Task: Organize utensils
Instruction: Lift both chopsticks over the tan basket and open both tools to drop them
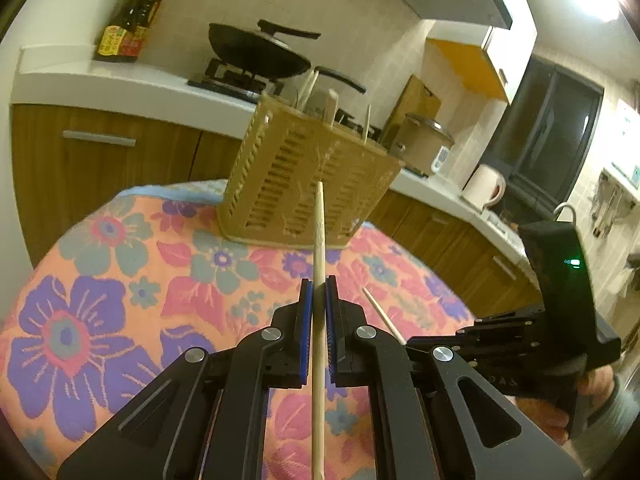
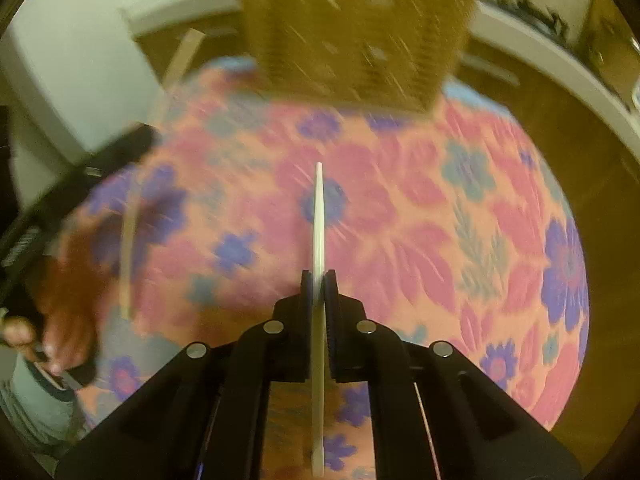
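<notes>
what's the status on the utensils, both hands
Left gripper shut on a chopstick. Right gripper shut on a flat white utensil. Basket ahead, path open.

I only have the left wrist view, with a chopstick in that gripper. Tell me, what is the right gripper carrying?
Observer: The right gripper is shut on a flat white utensil, seen edge-on, so I cannot tell its type.
Operator: Which way is it pointing?
Observer: Its tip points toward the slatted utensil basket, over the floral tablecloth.
Operator: Has it reached the basket?
Observer: No, a stretch of cloth shows between tip and basket, though that view is motion-blurred.
</notes>
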`<move>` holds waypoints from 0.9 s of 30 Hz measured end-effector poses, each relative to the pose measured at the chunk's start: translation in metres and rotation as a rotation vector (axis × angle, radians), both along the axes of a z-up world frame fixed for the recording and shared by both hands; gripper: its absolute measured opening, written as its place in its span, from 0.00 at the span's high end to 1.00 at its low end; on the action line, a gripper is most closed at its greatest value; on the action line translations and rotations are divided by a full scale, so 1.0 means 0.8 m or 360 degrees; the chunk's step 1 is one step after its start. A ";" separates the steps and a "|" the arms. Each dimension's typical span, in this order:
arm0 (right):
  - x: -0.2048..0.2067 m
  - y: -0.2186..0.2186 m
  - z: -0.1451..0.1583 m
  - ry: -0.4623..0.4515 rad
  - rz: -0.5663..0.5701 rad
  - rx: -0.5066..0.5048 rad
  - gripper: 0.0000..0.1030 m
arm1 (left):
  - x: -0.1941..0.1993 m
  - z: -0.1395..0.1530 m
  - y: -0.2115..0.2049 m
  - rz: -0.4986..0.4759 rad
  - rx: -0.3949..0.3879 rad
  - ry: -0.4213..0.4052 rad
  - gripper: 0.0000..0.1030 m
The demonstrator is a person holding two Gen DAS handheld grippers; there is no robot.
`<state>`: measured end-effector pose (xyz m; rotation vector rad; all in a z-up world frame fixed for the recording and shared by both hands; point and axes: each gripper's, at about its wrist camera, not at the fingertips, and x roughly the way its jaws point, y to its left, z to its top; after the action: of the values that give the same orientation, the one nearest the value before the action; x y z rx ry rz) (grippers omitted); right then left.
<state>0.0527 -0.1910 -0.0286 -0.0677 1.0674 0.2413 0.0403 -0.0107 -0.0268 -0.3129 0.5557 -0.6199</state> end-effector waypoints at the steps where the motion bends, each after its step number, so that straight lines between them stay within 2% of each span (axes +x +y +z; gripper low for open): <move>1: 0.000 0.002 0.011 -0.0041 0.0015 0.0017 0.96 | 0.000 0.014 0.003 0.0009 -0.0015 -0.0045 0.96; 3: 0.003 0.005 0.037 -0.0140 0.0038 0.0061 0.96 | 0.000 0.039 0.007 0.0013 -0.0032 -0.0120 0.96; 7: 0.019 -0.008 0.094 -0.0333 0.0024 0.0143 0.96 | 0.015 0.115 0.001 0.0034 -0.0049 -0.0335 0.96; 10: 0.039 -0.026 0.136 -0.0497 -0.0033 0.0239 0.96 | 0.039 0.160 -0.016 0.0039 -0.0068 -0.0428 0.96; 13: 0.061 -0.049 0.173 -0.0652 -0.0124 0.0300 0.96 | 0.071 0.188 -0.041 0.0071 -0.0060 -0.0495 0.96; 15: 0.082 -0.066 0.191 -0.0732 -0.0196 0.0315 0.96 | 0.097 0.197 -0.057 0.0080 -0.0074 -0.0496 0.96; 20: 0.146 -0.102 0.208 -0.0847 -0.0346 0.0380 0.96 | 0.139 0.206 -0.100 0.0133 -0.0036 -0.0532 0.96; 27: 0.180 -0.105 0.213 -0.1135 -0.0426 0.0255 0.96 | 0.189 0.198 -0.123 0.0219 -0.0057 -0.0498 0.96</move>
<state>0.1965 -0.2749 0.1421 0.1272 0.3376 0.0464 0.1915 -0.1092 0.1312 -0.2787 0.2211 -0.5333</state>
